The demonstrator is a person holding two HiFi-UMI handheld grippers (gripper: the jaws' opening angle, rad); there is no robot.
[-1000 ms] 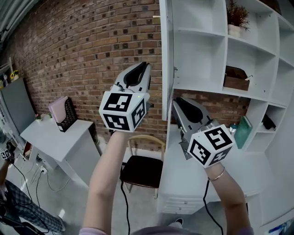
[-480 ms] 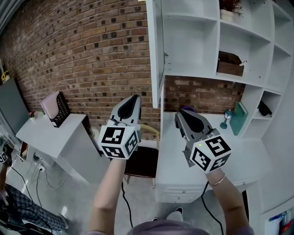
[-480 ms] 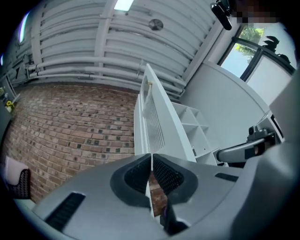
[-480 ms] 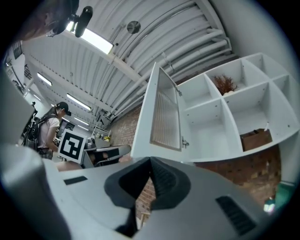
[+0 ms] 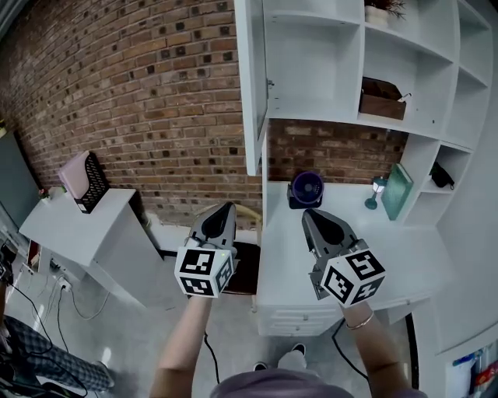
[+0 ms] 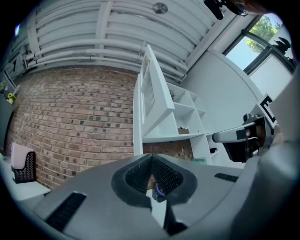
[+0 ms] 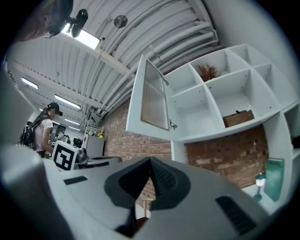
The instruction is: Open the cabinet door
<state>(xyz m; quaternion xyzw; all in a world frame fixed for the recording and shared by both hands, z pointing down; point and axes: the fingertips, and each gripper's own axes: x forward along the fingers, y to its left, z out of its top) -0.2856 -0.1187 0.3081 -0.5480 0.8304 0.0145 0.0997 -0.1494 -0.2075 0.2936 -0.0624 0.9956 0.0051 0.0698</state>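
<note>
One white cabinet door (image 5: pixel 250 85) with a ribbed inset panel stands swung wide open on the white shelf unit (image 5: pixel 342 70), above a white counter (image 5: pixel 405 242) against a red brick wall (image 5: pixel 140 93). Both tools hang well below the door, clear of it. The left tool (image 5: pixel 227 208) has just closed its jaws and the right tool (image 5: pixel 309 214) has its jaws pressed together; both are empty.

A white desk (image 5: pixel 405 256) carries a purple fan (image 5: pixel 306 190), a small stemmed lamp (image 5: pixel 377 190) and a green book (image 5: pixel 397 192) leaning upright at its back. On the boards of the shelf unit (image 5: pixel 342 120) above it sit a wooden box (image 5: pixel 381 99) and a potted plant (image 5: pixel 381 9). To the left, a pale side table (image 5: pixel 85 233) holds a black mesh basket (image 5: pixel 95 183) with a pink case (image 5: pixel 71 175) against it, and a chair (image 5: pixel 244 268) stands on the floor (image 5: pixel 132 326).
</note>
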